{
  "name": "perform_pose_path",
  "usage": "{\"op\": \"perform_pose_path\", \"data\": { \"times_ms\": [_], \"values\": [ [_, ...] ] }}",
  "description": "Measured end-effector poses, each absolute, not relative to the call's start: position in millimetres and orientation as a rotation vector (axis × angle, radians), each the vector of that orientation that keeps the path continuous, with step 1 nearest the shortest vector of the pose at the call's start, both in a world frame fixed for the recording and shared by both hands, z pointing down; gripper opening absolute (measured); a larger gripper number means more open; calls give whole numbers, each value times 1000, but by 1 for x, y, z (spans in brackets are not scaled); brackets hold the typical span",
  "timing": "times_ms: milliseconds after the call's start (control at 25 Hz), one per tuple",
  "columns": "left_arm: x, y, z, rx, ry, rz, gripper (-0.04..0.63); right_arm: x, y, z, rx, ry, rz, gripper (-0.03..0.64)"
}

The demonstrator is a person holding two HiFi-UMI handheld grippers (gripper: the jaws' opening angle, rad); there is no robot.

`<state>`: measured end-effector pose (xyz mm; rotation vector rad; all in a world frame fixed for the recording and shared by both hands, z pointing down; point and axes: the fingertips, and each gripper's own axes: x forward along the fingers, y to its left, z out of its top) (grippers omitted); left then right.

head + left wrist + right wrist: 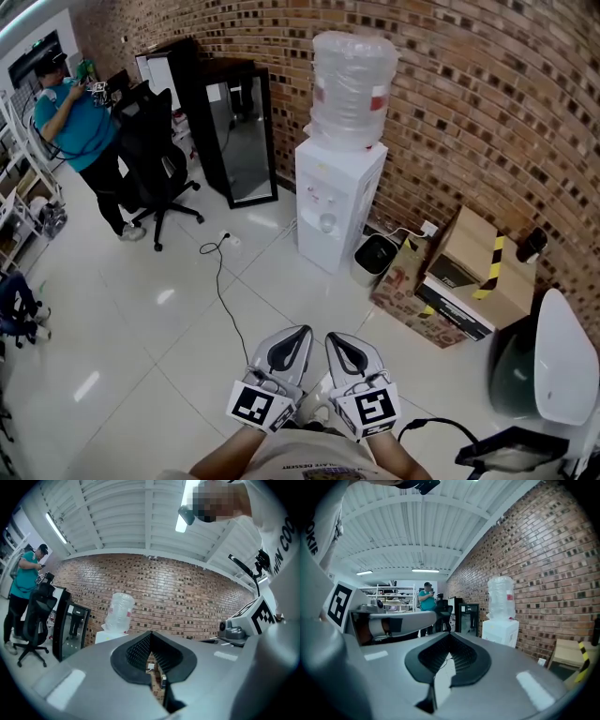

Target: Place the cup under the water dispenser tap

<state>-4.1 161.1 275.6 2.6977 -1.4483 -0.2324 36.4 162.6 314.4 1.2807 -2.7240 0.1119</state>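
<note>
Gripping nothing, left tool (303,331) closed, right tool (331,337) closed

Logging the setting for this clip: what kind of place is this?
Most likely an indoor office or lab workroom: a white water dispenser stands against a bare brick wall, a black office chair sits on the tiled floor, and cardboard boxes lie by the wall.

Tile floor (169,319): dispenser (339,202), boxes (469,272), chair (155,155).

Bright, even light frm ceiling tube (56,527); glare spots on floor (166,296); gripper views fisheye w/ dark corners.
</note>
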Motion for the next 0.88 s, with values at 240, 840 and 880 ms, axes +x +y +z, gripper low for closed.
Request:
{"op": "perform_pose_path", "data": {
  "times_ms": [240, 840, 880],
  "values": [
    [-13, 164, 276, 2696, -1443, -242, -17, 29, 165, 315, 1289, -2717, 108, 6],
    [-21, 170, 276, 2708, -1415, -227, -17, 20, 169, 315, 1298, -2703, 112, 6],
    [-20, 170, 276, 2709, -1413, -228, -17, 20, 169, 315, 1298, -2703, 112, 6]
  ]
}}
